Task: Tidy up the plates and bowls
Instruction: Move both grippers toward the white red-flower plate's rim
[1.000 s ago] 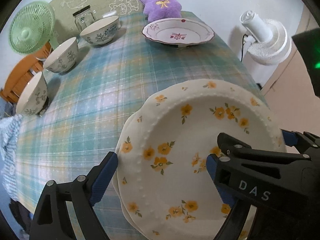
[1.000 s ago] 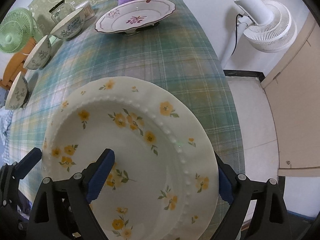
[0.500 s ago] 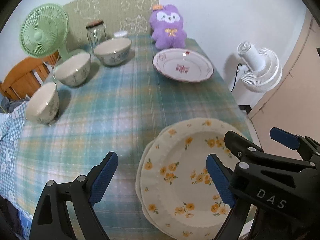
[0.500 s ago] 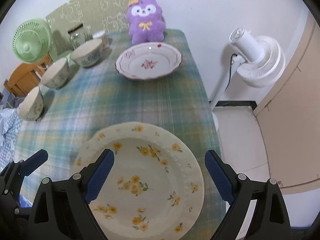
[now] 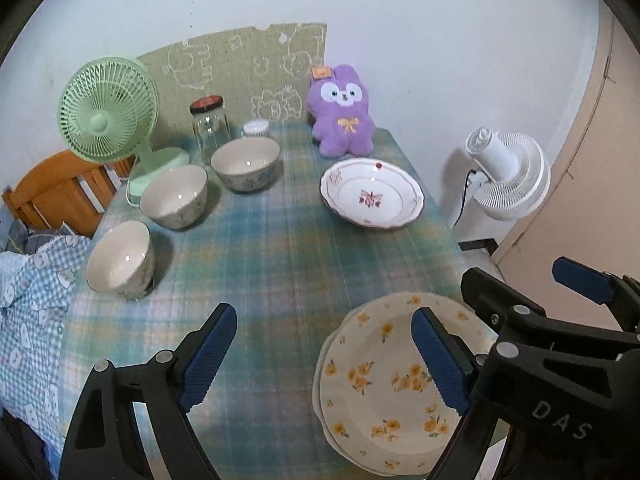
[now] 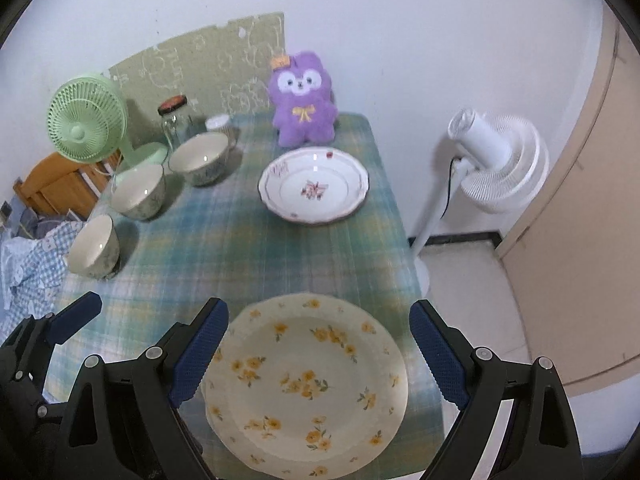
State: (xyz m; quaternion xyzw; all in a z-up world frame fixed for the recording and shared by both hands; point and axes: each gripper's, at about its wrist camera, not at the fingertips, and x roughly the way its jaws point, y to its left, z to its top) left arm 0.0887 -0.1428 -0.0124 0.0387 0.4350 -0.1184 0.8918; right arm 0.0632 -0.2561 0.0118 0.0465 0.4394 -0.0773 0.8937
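- Plates first: the yellow-flowered plates (image 6: 308, 384) sit stacked at the near right corner of the worktop (image 5: 280, 264), one nested on another, with a second rim peeking out on the left side.
- Left claw (image 5: 324, 360) hangs above the worktop with its jaws spread wide, nothing between them but tablecloth and the stack's left edge below.
- Right claw (image 6: 318, 354) hovers over the stack, jaws wide apart and clear of the rim on both sides, gripping nothing.
- Pink-flowered plate (image 5: 372, 193) sits alone further back, just in front of the purple plush toy (image 5: 343, 111).
- Three bowls run along the left side: near bowl (image 5: 120, 260), middle bowl (image 5: 174, 195), far bowl (image 5: 245, 163), each apart from the next.
- My read: the yellow pair looks done, and the lone plate or the bowls come next.
- Risk one: the stack sits close to the worktop's corner, so a knock from a claw swinging past could push it over the edge.
- Risk two: the pink-flowered plate has a shallow sloping rim, and a pinch there could slip and drop it.
- Risk three: reaching for the far bowl, a claw could bump the glass jar (image 5: 209, 127) or the green fan (image 5: 107, 110) just behind it.
- Risk four: stacking bowls off-centre could leave them tilted and wobbly.
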